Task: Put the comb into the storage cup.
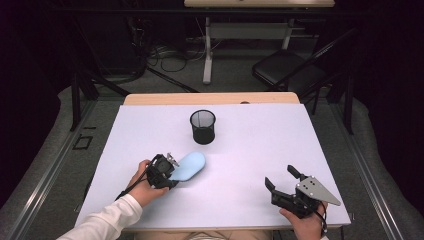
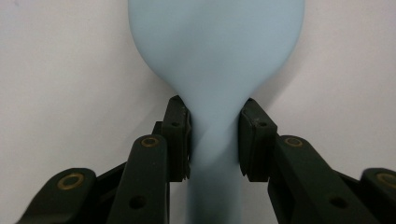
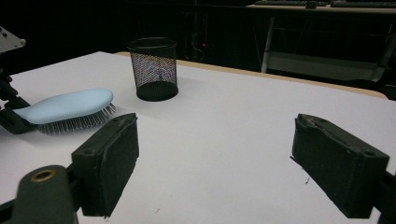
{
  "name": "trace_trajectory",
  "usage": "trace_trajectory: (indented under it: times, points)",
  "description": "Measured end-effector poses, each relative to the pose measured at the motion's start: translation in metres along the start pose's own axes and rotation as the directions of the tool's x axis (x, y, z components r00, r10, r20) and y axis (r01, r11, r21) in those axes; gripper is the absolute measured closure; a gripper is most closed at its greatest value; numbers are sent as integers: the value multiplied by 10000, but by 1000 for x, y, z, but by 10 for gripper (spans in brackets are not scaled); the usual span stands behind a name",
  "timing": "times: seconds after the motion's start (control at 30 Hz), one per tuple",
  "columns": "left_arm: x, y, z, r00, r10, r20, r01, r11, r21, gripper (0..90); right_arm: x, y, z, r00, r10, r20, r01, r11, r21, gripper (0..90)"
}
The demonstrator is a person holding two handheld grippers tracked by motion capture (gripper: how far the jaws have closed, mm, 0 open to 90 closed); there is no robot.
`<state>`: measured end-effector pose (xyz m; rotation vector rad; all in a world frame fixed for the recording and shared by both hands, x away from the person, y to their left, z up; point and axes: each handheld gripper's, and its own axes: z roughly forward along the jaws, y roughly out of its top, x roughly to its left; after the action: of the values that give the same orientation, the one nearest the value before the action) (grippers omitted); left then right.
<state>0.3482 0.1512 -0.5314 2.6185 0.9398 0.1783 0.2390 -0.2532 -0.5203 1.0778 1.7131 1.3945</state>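
Left gripper (image 1: 167,172) pinching blue hairbrush (image 1: 190,165) by its handle, mid desk (image 1: 250,145). Right gripper (image 1: 282,182) wide, near front edge. Black cup (image 1: 202,126) well apart.

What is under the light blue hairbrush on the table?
Under the hairbrush, its bristles point down and rest on the white table. The left gripper is clamped on the handle. The table patch beneath the brush head is covered.
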Motion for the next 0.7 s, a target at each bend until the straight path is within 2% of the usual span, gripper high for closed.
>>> trace_trajectory:
  times: [0.7]
  points:
    - [1, 0, -4, 10000, -84, -21, 84, 9995, -290, 693, 0, 0, 0, 10000, 1, 10, -1, 10000, 25, 145]
